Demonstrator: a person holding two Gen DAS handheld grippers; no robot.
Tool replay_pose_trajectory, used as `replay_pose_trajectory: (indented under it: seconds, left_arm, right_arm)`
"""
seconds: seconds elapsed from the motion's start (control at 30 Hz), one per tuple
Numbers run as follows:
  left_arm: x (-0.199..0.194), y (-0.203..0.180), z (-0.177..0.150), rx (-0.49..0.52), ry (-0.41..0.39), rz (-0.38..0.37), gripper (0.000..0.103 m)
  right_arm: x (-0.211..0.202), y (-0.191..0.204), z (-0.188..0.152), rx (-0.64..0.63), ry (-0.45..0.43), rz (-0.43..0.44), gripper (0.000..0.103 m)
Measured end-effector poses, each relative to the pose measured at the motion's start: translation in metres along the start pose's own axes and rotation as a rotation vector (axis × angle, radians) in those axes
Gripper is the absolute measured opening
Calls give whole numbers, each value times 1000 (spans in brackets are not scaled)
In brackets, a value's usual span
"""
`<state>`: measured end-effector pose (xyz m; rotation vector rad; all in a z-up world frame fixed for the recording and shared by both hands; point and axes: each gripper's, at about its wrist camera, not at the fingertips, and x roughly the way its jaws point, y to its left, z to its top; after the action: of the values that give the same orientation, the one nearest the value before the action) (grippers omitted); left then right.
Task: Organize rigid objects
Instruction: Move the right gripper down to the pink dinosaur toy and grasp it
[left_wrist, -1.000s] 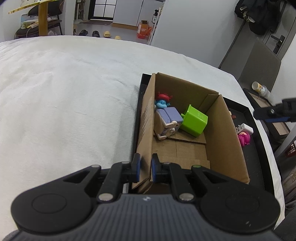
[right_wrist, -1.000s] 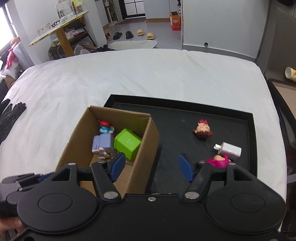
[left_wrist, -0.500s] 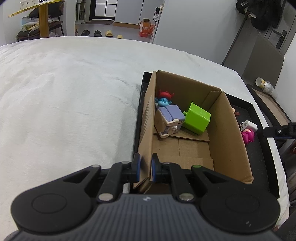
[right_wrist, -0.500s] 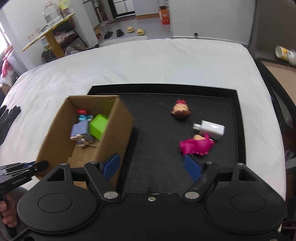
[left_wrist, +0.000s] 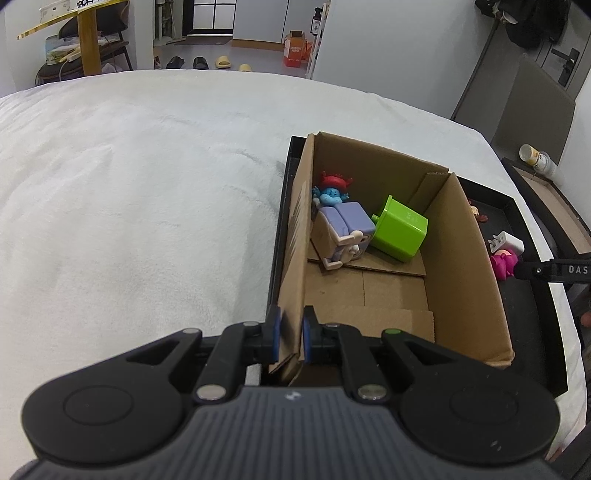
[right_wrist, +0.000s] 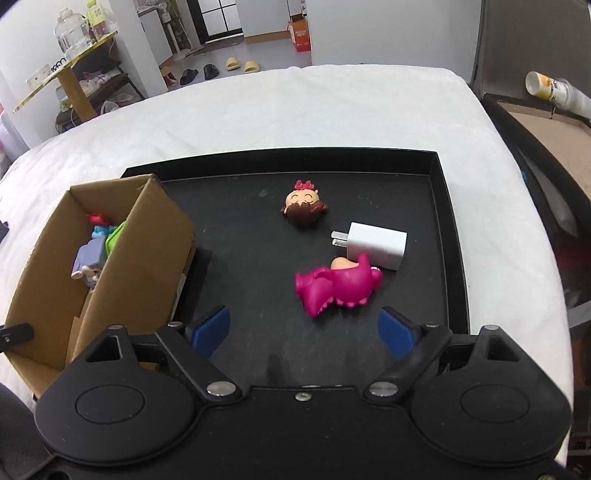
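My left gripper (left_wrist: 290, 338) is shut on the near left wall of the cardboard box (left_wrist: 461, 258), which stands in the black tray (right_wrist: 448, 236). Inside the box lie a green cube (left_wrist: 400, 233), a purple block toy (left_wrist: 345, 230) and a blue figure with red hair (left_wrist: 332, 190). My right gripper (right_wrist: 303, 330) is open and empty, just short of the pink dinosaur toy (right_wrist: 338, 286). A white charger plug (right_wrist: 375, 245) and a brown-haired doll head (right_wrist: 304, 208) lie on the tray beyond it.
The tray rests on a white bedspread (left_wrist: 129, 206). The box (right_wrist: 110, 266) takes up the tray's left side in the right wrist view. A dark side table with a paper cup (right_wrist: 554, 90) stands past the bed's right edge.
My right gripper has swung right from over the box to above the open tray, facing the pink toy. My left gripper keeps its hold on the box wall.
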<state>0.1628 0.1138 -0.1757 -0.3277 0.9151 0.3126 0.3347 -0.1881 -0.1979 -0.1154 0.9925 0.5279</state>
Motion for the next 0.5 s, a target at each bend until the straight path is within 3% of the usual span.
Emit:
replay_pose_trajectory:
  seconds: [0.5]
  left_arm:
    - [12,-5,5,-16,28,38,11]
  right_arm:
    - [44,-16,7,-4,1,-24,88]
